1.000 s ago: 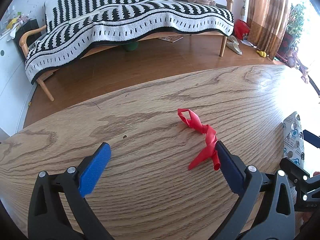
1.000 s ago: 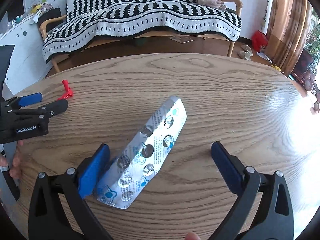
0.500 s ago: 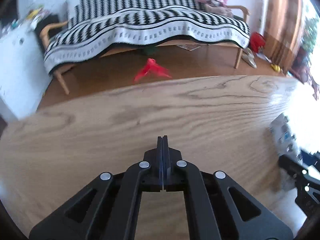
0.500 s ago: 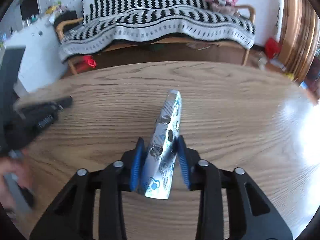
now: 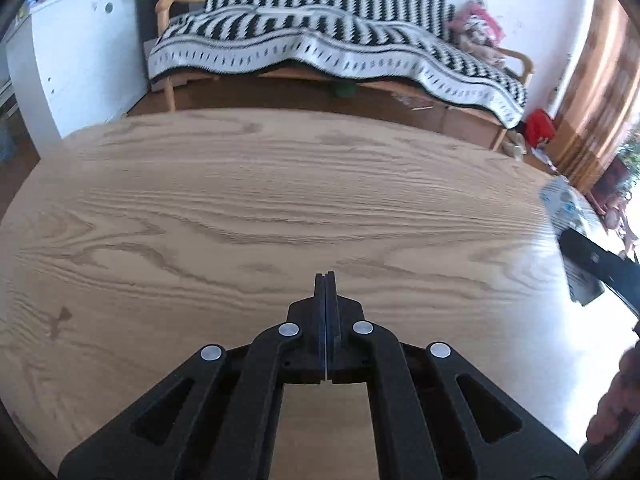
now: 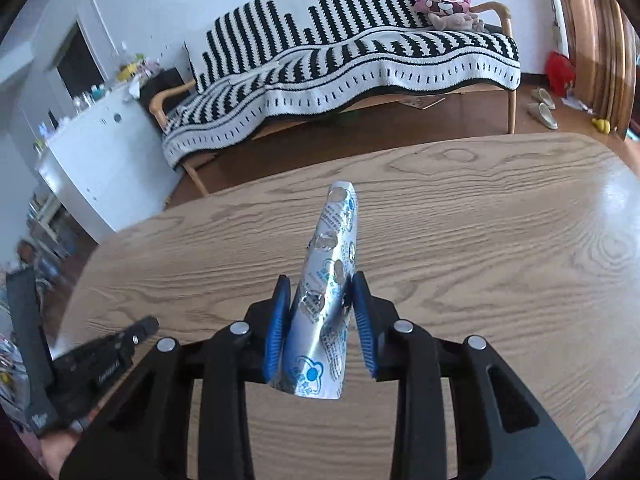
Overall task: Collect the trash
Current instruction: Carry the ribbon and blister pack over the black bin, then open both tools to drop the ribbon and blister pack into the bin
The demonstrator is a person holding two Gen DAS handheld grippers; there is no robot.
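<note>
My right gripper (image 6: 322, 296) is shut on a silver blister pack (image 6: 326, 300) with empty pill pockets and blue print, held edge-up above the wooden table (image 6: 500, 264). The pack also shows blurred at the right edge of the left wrist view (image 5: 568, 224), with the right gripper's black body over it. My left gripper (image 5: 325, 280) is shut with nothing visible between its fingers, low over the table (image 5: 240, 208). In the right wrist view the left gripper (image 6: 138, 328) sits at the lower left. The red scrap is not in view.
A sofa with a black-and-white striped blanket (image 6: 344, 68) stands beyond the table's far edge. A white cabinet (image 6: 96, 152) stands at the left. A red bag (image 5: 540, 130) and curtains (image 6: 596, 40) are at the right, slippers (image 6: 542, 112) on the floor.
My left gripper shut and the red scrap flew off the table, now out of view. My right gripper shut on the blister pack and lifted it. Both cameras have swung.
</note>
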